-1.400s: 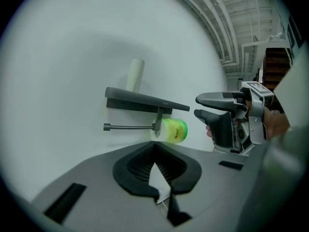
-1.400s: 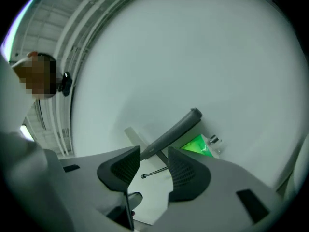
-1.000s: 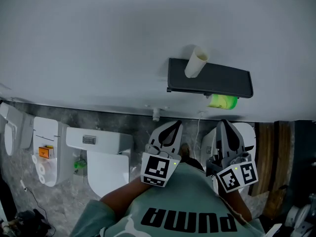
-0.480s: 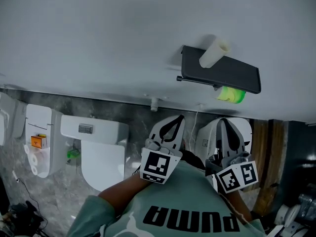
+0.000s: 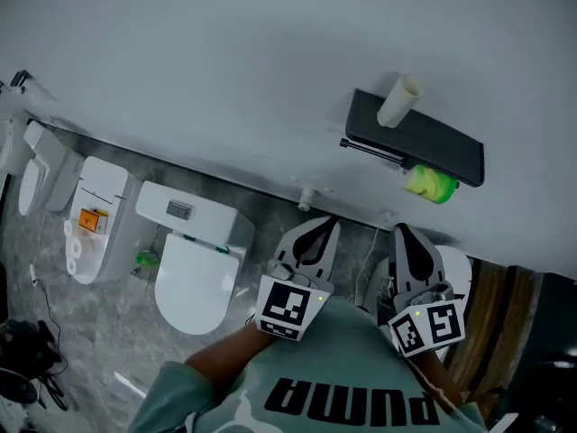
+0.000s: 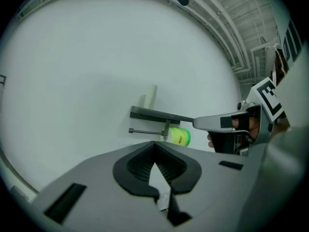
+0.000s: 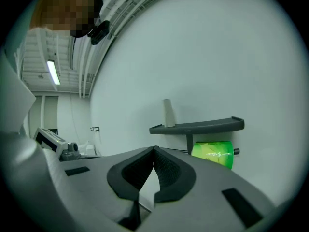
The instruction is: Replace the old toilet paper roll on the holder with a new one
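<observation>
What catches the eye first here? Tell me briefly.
A bright green roll hangs on the bar under the dark wall shelf, with a bare cardboard tube standing on the shelf. Low in the head view, the left gripper and right gripper point toward it, jaws shut and empty.

Bright green roll point(image 5: 430, 185), cream cardboard tube point(image 5: 398, 103), charcoal holder shelf point(image 5: 437, 149), white toilet point(image 5: 191, 285), pale grey wall point(image 5: 225, 61)

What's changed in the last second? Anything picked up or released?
Only the head view swung: the shelf and toilet now sit tilted. Nothing taken or let go. Left tool and right tool stay shut and empty; the cardboard tube still stands on the shelf, green roll under it.
</observation>
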Motion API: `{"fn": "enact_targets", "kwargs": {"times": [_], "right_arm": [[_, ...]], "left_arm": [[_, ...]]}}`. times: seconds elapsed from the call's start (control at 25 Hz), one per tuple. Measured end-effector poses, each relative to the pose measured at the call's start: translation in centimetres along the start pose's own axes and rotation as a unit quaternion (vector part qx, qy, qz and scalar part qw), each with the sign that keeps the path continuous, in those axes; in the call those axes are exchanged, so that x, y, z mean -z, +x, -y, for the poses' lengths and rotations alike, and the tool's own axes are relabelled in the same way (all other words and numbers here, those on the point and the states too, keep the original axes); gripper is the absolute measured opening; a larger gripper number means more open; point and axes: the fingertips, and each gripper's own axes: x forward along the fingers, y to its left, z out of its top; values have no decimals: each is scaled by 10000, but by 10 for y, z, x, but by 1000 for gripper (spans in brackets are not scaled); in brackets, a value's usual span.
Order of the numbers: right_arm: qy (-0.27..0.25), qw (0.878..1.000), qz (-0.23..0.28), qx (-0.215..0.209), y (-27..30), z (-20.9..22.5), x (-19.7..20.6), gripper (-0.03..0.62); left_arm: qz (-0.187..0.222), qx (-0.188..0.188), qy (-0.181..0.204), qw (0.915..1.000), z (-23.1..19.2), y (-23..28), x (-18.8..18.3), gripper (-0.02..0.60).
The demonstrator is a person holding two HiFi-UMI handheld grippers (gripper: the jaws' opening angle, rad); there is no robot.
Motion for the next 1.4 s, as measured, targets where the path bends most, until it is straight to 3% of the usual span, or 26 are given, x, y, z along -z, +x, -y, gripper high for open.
{"fn": "enact_targets", "kwargs": {"times": [0.16, 0.4, 0.64, 0.84, 1.08, 1.4], "right_arm": [[-351, 9987, -87, -361, -36, 5, 6, 11], [-287, 9958, -154, -853, -96, 15, 25, 11], [-245, 9893, -183, -1425, -136, -1, 44, 11], [-285, 9850, -156, -1697, -163, -22, 50, 11], [-617, 9775, -112, -2013, -190, -71, 51, 11], [-589, 9741, -120, -2181, -250, -178, 65, 11]], "left_arm": [[-63, -253, 4, 9997, 42, -15, 12, 5], [-179, -877, 61, 9960, 99, -55, 34, 5], [-352, -1615, -25, 9862, 129, -117, 61, 5], [-351, -2002, 46, 9791, 142, -157, 69, 5], [-104, -2289, 40, 9734, 148, -216, 75, 5], [69, -2822, 41, 9593, 136, -349, 83, 5]]}}
